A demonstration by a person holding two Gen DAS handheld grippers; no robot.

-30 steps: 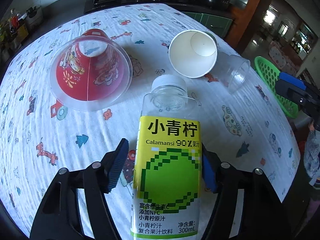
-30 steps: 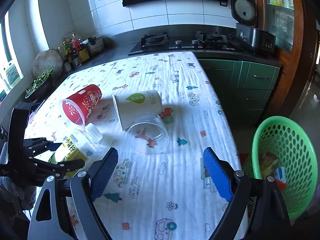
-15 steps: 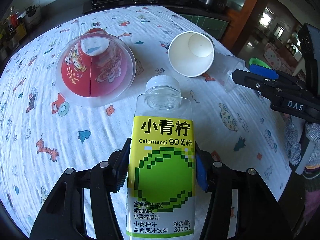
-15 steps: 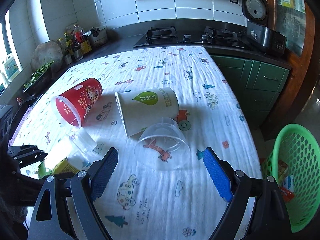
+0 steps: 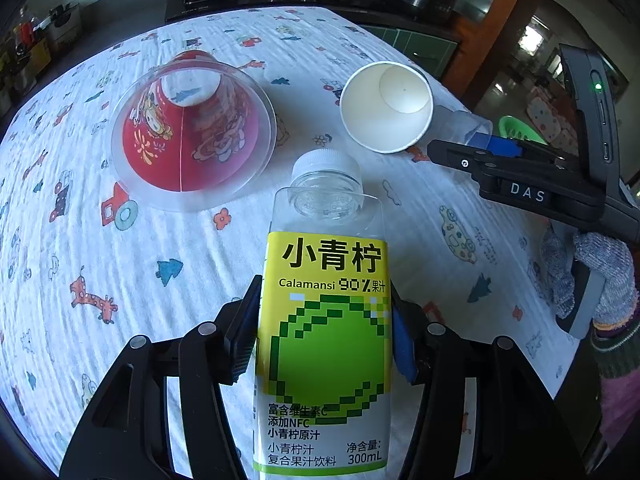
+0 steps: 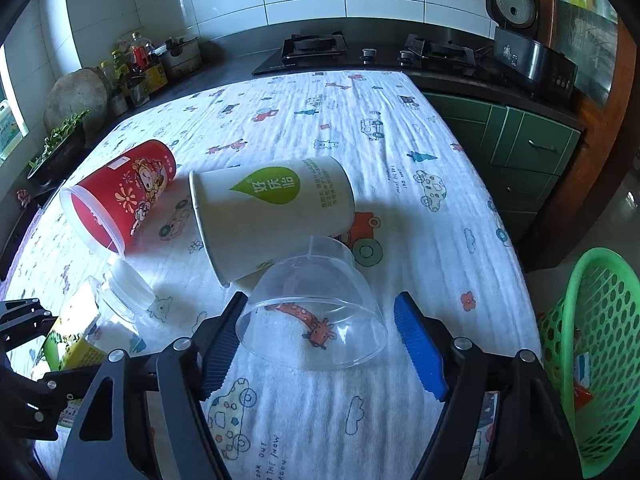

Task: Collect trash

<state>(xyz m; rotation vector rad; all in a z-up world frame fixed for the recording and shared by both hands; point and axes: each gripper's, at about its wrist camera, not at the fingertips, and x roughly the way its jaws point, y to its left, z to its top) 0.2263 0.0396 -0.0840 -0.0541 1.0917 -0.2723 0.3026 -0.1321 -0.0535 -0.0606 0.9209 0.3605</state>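
Note:
My left gripper [image 5: 324, 340] is shut on an empty juice bottle [image 5: 324, 320] with a yellow-green label and a white cap; the bottle also shows in the right wrist view [image 6: 92, 328]. My right gripper [image 6: 320, 344] is open, with a clear plastic cup [image 6: 316, 312] lying on its side between its fingers. A white paper cup [image 6: 272, 208] lies on its side touching the clear cup. A red cup [image 6: 120, 196] lies on its side to the left. In the left wrist view the red cup [image 5: 192, 140] and the paper cup [image 5: 386, 106] face me.
The table [image 6: 360, 120] has a white cloth with cartoon prints. A green basket [image 6: 600, 360] holding some trash stands on the floor off the right edge. A stove and a rice cooker [image 6: 516, 0] line the back counter. Bottles and jars [image 6: 136, 68] stand at the back left.
My left gripper has closed on the bottle, which was loose between open fingers a second ago. My right gripper has moved forward until its fingers flank the clear cup.

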